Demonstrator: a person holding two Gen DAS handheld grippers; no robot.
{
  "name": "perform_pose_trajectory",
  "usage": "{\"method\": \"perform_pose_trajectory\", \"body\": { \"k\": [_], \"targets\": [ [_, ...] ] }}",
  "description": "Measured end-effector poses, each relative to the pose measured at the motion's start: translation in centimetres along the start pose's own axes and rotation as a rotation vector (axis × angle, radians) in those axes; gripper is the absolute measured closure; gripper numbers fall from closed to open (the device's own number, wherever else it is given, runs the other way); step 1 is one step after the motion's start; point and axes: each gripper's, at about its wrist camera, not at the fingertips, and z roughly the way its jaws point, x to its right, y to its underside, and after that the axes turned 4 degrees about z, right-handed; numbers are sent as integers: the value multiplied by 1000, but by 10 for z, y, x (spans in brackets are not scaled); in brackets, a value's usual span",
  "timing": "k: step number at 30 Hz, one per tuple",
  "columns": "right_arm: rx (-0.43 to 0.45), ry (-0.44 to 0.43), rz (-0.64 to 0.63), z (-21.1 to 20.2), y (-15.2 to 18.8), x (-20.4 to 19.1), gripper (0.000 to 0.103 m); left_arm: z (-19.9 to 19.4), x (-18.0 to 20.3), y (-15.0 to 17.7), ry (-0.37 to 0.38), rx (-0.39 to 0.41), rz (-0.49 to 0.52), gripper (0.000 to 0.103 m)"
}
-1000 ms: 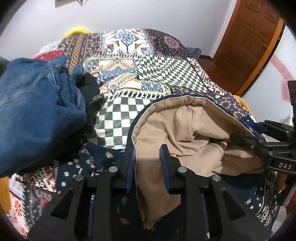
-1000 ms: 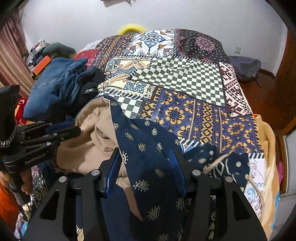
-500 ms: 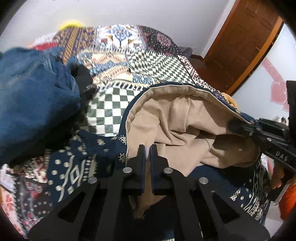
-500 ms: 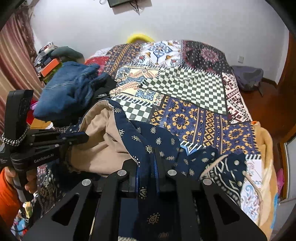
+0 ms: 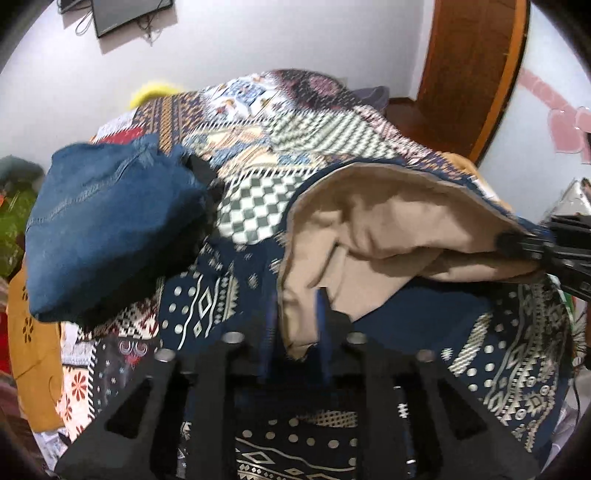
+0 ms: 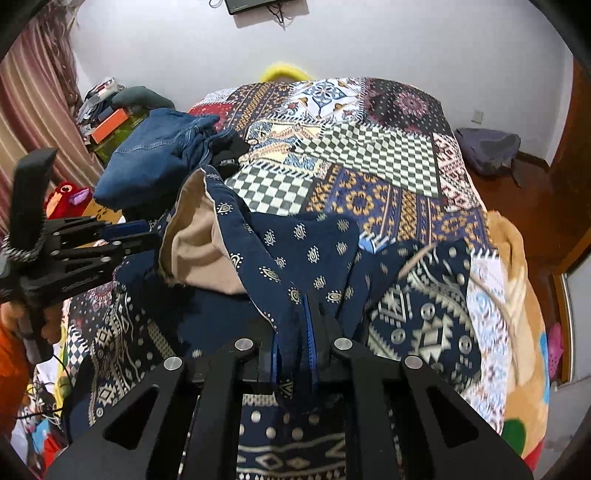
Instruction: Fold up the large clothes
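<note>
Holding the garment [image 6: 295, 251] off the bed [image 6: 369, 166], I have the left gripper [image 5: 295, 314] clamped on its tan lining and the right gripper [image 6: 295, 332] pinching its navy edge. Slippage risk: the left bite looks shallow, though blurred.

A home bedroom: patchwork-covered bed [image 6: 369, 177], striped curtain [image 6: 33, 110], wooden door [image 5: 472, 70], wall-mounted screen [image 5: 129, 13].

No lettering, label, brand or number can be read anywhere in the left wrist or right wrist views.
</note>
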Motion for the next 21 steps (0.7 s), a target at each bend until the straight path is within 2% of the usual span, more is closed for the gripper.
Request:
{"method": "perform_pose_trajectory", "body": {
  "k": [1,6,9,13,17,21],
  "targets": [
    [-3,1,0,-1,3,0,93,4,-2,1,-8,-3,-8,66],
    [-18,14,-5,-1,15,1,93,25,-8,3,-4,-32,-37,65],
    [-23,11,5,0,18,3,93,30,-8,-1,-26,-16,-34,65],
    [-28,3,24,1,23,5,92,22,0,-7,-53,36,-5,94],
    [-19,-2,33,-5,28,4,92,5,12,-6,-42,75,33,98],
    [-5,3,27,-13,33,2,92,-19,22,10,-37,105,61,98]
  ]
}}
